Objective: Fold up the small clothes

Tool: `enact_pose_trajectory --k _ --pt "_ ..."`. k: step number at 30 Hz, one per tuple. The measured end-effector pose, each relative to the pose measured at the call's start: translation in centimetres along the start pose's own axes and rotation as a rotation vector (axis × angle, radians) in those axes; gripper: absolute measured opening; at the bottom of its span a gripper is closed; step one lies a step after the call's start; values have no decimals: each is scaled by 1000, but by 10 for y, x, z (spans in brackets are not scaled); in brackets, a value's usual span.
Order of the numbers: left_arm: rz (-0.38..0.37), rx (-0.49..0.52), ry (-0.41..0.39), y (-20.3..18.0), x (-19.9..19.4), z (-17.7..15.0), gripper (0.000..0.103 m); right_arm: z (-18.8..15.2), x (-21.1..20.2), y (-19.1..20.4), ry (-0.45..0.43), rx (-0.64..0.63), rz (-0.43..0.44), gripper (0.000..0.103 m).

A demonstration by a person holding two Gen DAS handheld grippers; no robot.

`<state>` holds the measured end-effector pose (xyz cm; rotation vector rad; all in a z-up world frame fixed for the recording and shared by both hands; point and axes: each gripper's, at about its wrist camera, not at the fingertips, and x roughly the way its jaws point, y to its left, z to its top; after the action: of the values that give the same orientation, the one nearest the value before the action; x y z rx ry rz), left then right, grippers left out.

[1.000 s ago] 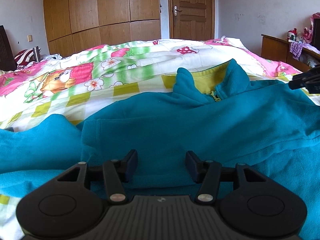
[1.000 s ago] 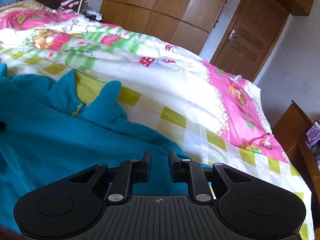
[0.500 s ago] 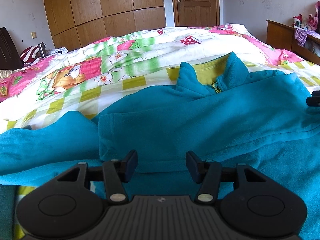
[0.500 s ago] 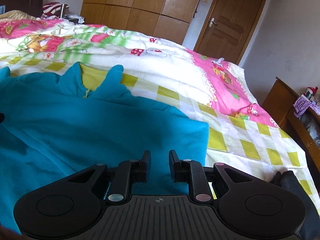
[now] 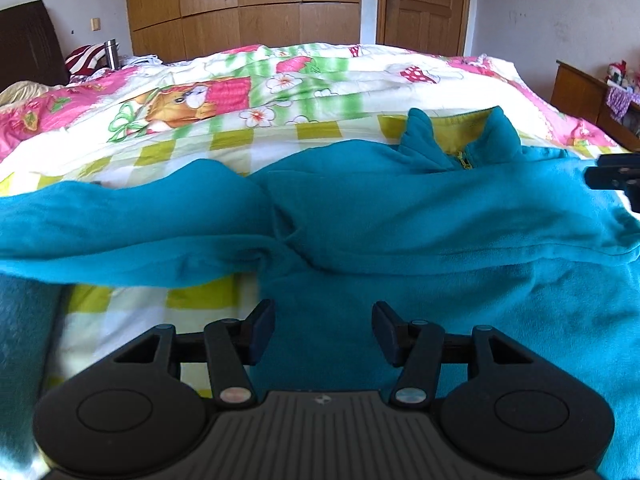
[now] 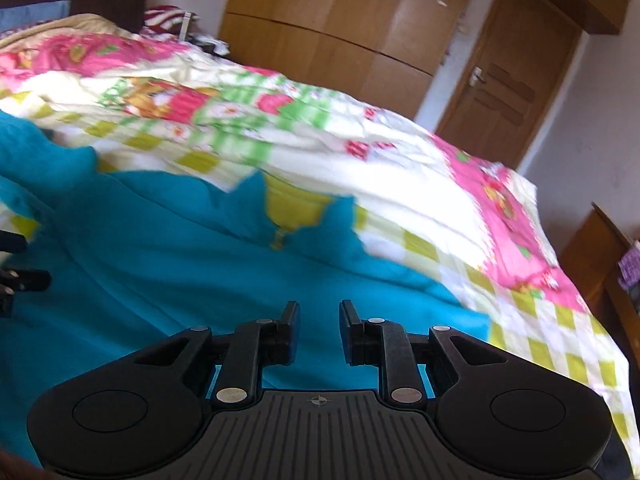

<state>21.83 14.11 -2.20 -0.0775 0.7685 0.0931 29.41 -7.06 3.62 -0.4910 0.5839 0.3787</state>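
A teal fleece jacket (image 5: 400,216) lies spread front-up on the bed, its yellow-lined collar (image 5: 460,140) pointing away from me. One sleeve (image 5: 120,220) stretches out to the left. My left gripper (image 5: 323,320) is open over the jacket's near part, with only cloth showing behind the gap. My right gripper (image 6: 319,316) hovers over the jacket's right side (image 6: 160,260), its fingers a narrow gap apart and holding nothing. Each gripper shows at the edge of the other's view: the right gripper (image 5: 616,176) and the left gripper (image 6: 20,280).
The patterned quilt (image 5: 240,92) covers the whole bed. Wooden wardrobes (image 5: 240,8) and a door (image 5: 424,4) stand behind it. A wooden cabinet (image 5: 580,88) is at the right, a dark headboard (image 5: 28,48) and a metal flask (image 5: 111,54) at the left.
My left gripper has drawn back and to the left, so the left sleeve and bare quilt now show. The right wrist view has swung left and tilted, with motion blur. Neither jaw gap changed.
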Motion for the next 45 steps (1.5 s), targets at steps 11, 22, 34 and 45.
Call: enact_pose_trajectory --k 11,22,34,45 --pt "105 -162 -69 124 -77 -52 67 131 10 249 -195 -353 435 37" --pt "-70 -219 -120 163 -108 -78 66 195 7 431 -325 -558 576 51" --pt "-64 -241 -108 166 -121 -95 67 206 31 478 -360 -597 412 24" --pt "-41 -217 -148 158 -137 -78 68 265 -2 347 -272 -68 577 5"
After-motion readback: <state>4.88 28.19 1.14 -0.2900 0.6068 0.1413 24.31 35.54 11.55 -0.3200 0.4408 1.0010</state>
